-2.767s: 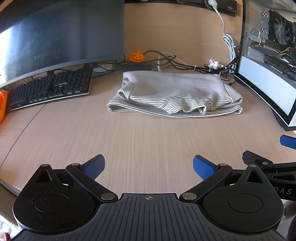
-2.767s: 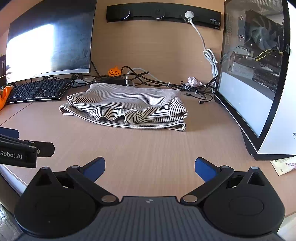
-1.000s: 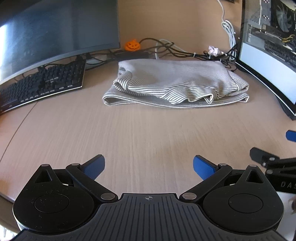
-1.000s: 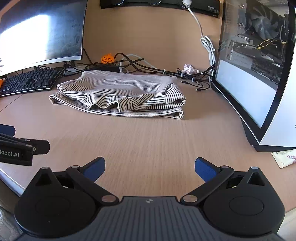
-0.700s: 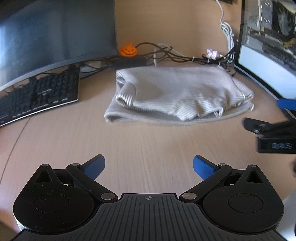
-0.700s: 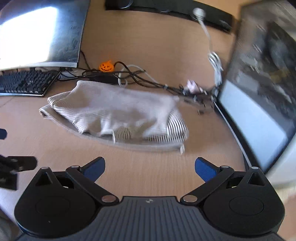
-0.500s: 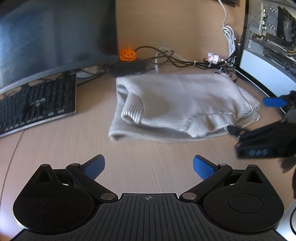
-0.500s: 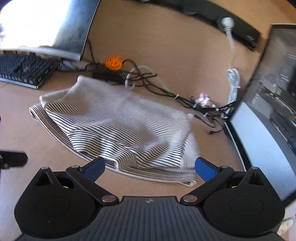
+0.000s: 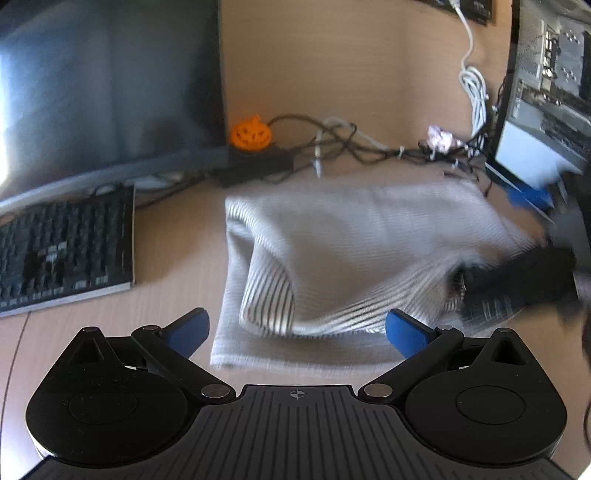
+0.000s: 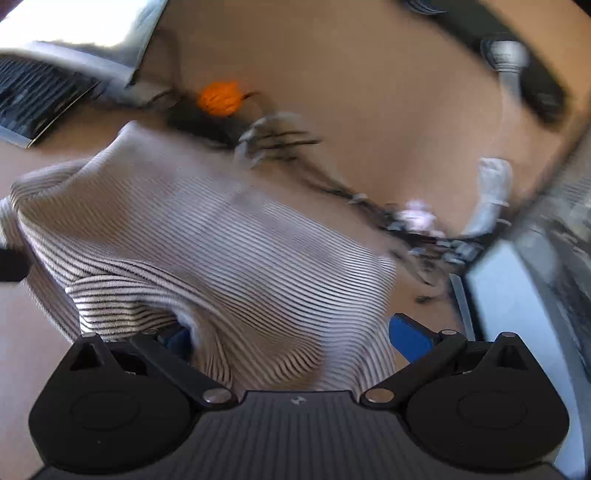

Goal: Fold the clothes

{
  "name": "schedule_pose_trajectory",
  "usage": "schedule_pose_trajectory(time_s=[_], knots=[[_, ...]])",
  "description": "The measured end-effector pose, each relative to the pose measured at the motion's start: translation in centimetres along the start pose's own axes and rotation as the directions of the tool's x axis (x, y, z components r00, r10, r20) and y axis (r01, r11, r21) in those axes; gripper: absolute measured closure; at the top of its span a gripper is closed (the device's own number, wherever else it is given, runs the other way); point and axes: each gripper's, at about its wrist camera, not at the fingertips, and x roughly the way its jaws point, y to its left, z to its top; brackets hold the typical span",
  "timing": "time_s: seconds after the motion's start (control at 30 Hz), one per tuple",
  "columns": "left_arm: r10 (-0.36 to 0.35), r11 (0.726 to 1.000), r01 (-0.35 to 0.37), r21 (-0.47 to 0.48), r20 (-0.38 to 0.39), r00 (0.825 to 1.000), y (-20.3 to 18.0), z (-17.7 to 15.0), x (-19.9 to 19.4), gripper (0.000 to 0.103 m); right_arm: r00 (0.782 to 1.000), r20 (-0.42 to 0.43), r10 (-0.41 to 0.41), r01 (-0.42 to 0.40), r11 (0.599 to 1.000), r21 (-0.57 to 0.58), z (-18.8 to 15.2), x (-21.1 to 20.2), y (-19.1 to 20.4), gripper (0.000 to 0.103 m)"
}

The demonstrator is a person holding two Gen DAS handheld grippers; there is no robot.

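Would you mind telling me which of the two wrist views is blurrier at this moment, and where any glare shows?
Right wrist view: heavy motion blur smears the cables and orange pumpkin; the monitor at top left is blown out. Left wrist view: milder blur, worst on the right gripper at the striped garment; the left gripper stays sharp.

A grey-and-white striped garment [image 9: 354, 254] is seen lying loosely folded in layers on the wooden worktop [image 9: 173, 240], its upper layer bunched and rumpled along the near edge, a flat hem protruding beneath.
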Motion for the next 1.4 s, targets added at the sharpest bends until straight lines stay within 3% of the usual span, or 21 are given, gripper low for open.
schedule_pose_trajectory(time_s=[0.07,0.1,0.17,0.23,0.27,0.4,0.53,0.6,0.7,0.77,0.83,0.9,0.93,0.97,1.0,1.03,1.13,1.27,1.4], knots=[[-0.044,0.999,0.045,-0.011,0.029,0.999,-0.5,1.4,-0.3,0.000,0.987,0.130,-0.099,0.104,0.994,-0.026,3.3,1.1,-2.5,0.000],[-0.078,0.997,0.078,-0.008,0.042,0.996,-0.9,2.1,-0.3,0.000,0.963,0.200,-0.183,0.178,0.983,0.043,5.2,1.3,-4.5,0.000],[-0.156,0.988,0.155,0.017,0.044,0.987,-1.9,3.3,0.2,0.000,0.936,0.245,-0.252,0.201,0.956,0.214,8.4,1.9,-8.4,0.000],[-0.226,0.974,0.225,0.031,0.008,0.974,-3.1,4.0,1.7,0.000,0.972,0.207,-0.110,0.061,0.972,0.227,9.4,3.1,-10.1,0.000],[-0.247,0.968,0.248,0.036,-0.012,0.969,-3.6,4.2,2.7,0.000,0.979,0.185,-0.081,0.036,0.972,0.233,8.3,3.2,-10.2,0.000],[-0.234,0.971,0.237,0.034,-0.066,0.970,-4.1,4.6,6.0,0.000,0.995,0.101,0.005,-0.032,0.964,0.263,3.0,3.1,-10.2,0.000],[-0.245,0.969,0.243,-0.033,-0.096,0.965,-2.0,4.7,7.7,0.000,0.995,0.021,0.099,-0.101,0.951,0.292,-2.2,2.8,-10.1,0.000],[-0.253,0.965,0.244,-0.093,-0.108,0.961,-0.7,4.9,7.9,0.000,0.976,0.006,0.217,-0.209,0.935,0.287,-4.4,1.7,-9.6,0.000],[-0.262,0.955,0.249,-0.161,-0.062,0.963,1.0,5.9,6.6,0.000,0.920,-0.010,0.391,-0.384,0.907,0.175,-5.8,0.6,-7.2,0.000],[-0.277,0.949,0.272,-0.161,-0.011,0.961,1.6,6.5,4.9,0.000,0.885,-0.052,0.463,-0.460,0.885,0.066,-5.9,0.8,-4.6,0.000],[-0.300,0.942,0.303,-0.147,0.038,0.953,2.0,6.9,3.1,0.000,0.880,-0.136,0.455,-0.467,0.881,-0.075,-5.1,2.6,-1.8,0.000],[-0.338,0.933,0.344,-0.103,0.070,0.938,2.0,7.0,1.5,0.000,0.946,-0.077,0.314,-0.322,0.935,-0.147,-2.7,4.7,-1.8,0.000],[-0.356,0.929,0.362,-0.078,0.080,0.931,1.8,7.0,0.9,0.000,0.969,-0.012,0.247,-0.247,0.969,-0.022,-0.8,5.0,-4.0,0.000],[-0.371,0.925,0.375,-0.052,0.082,0.925,1.6,6.9,0.6,0.000,0.984,0.048,0.170,-0.174,0.976,0.131,1.2,5.2,-6.6,0.000],[-0.385,0.921,0.388,-0.030,0.078,0.920,1.3,6.7,0.5,0.000,0.992,0.094,0.083,-0.107,0.953,0.285,3.2,5.4,-9.2,0.000],[-0.398,0.917,0.400,-0.014,0.061,0.915,0.8,6.4,0.9,0.000,0.990,0.135,0.040,-0.092,0.909,0.405,3.8,4.9,-11.3,0.000],[-0.413,0.911,0.413,-0.006,-0.005,0.911,-0.4,5.5,3.3,0.000,0.985,0.152,0.081,-0.141,0.885,0.444,2.7,4.5,-12.8,0.000],[-0.377,0.926,0.373,-0.062,-0.097,0.921,-0.9,5.6,8.3,0.000,0.987,-0.018,0.158,-0.144,0.938,0.316,-2.0,6.0,-9.9,0.000],[-0.352,0.936,0.346,-0.071,-0.132,0.927,-0.8,6.5,11.3,0.000,0.966,-0.143,0.216,-0.165,0.938,0.304,-5.5,8.1,-8.2,0.000]])
